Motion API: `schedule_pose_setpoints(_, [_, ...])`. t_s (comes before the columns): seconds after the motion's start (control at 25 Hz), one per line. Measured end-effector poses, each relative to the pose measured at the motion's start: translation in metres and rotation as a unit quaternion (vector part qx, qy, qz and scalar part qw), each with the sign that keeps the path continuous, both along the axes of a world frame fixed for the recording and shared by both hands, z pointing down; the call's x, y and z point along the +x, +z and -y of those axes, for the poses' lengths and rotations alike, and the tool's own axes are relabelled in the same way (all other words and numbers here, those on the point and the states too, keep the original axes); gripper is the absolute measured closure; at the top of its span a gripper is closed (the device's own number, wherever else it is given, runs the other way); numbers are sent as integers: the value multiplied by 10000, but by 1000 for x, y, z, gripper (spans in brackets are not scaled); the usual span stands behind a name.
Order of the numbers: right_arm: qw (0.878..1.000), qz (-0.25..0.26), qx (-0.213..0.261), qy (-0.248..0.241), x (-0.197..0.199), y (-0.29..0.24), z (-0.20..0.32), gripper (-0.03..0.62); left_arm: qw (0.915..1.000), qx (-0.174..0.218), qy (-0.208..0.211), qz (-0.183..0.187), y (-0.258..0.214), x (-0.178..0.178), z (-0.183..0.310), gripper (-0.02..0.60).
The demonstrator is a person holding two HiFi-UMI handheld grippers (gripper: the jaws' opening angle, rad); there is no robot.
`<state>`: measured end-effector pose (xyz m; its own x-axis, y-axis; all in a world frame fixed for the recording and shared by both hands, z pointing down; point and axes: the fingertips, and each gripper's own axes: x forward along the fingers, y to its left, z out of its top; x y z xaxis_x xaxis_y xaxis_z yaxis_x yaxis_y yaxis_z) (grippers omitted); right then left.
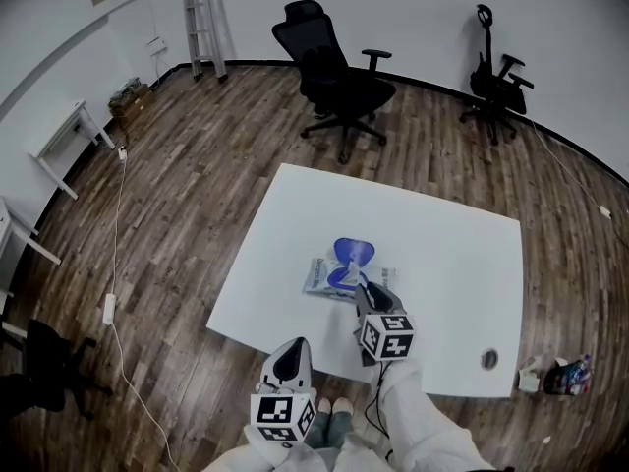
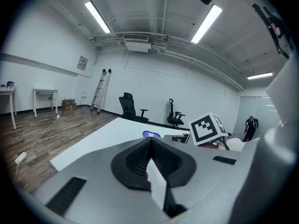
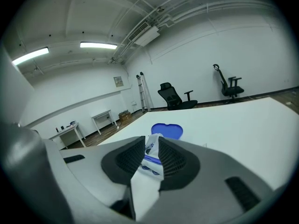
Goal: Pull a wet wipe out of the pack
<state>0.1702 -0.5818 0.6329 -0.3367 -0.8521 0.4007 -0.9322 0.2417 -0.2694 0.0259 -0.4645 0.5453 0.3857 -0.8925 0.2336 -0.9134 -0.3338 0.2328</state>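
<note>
The wet wipe pack [image 1: 322,275] lies flat near the middle of the white table [image 1: 442,254], its blue lid [image 1: 352,252] flipped open toward the far side. My right gripper [image 1: 366,289] points down at the pack's near right end. In the right gripper view, my right gripper [image 3: 152,143] has its jaws a narrow gap apart. The pack's white and blue top [image 3: 152,158] shows in the gap, with the lid [image 3: 167,130] just beyond. My left gripper [image 1: 295,350] hangs at the table's near edge, away from the pack. My left gripper [image 2: 150,143] is shut and holds nothing.
Two black office chairs [image 1: 336,79] [image 1: 496,79] stand on the wood floor beyond the table. A cable hole [image 1: 489,359] sits near the table's front right corner. Small packs [image 1: 558,375] lie on the floor to the right. A ladder [image 1: 201,18] leans on the far wall.
</note>
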Motion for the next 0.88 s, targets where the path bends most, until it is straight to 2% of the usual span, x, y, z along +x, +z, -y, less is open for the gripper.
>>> schedule_pose_setpoints(0.16, [10000, 14, -29, -25, 2, 6, 7, 522, 10000, -47, -52, 18, 5, -1, 2, 582])
schedule_pose_setpoints(0.48, [9996, -9, -169, -215, -2, 15, 20, 480, 9999, -77, -145, 4, 11, -2, 4, 583])
schedule_pose_setpoints(0.88, [9982, -8, -534, -287, -4, 28, 38, 480, 9996, -181, -204, -5, 17, -5, 9, 583])
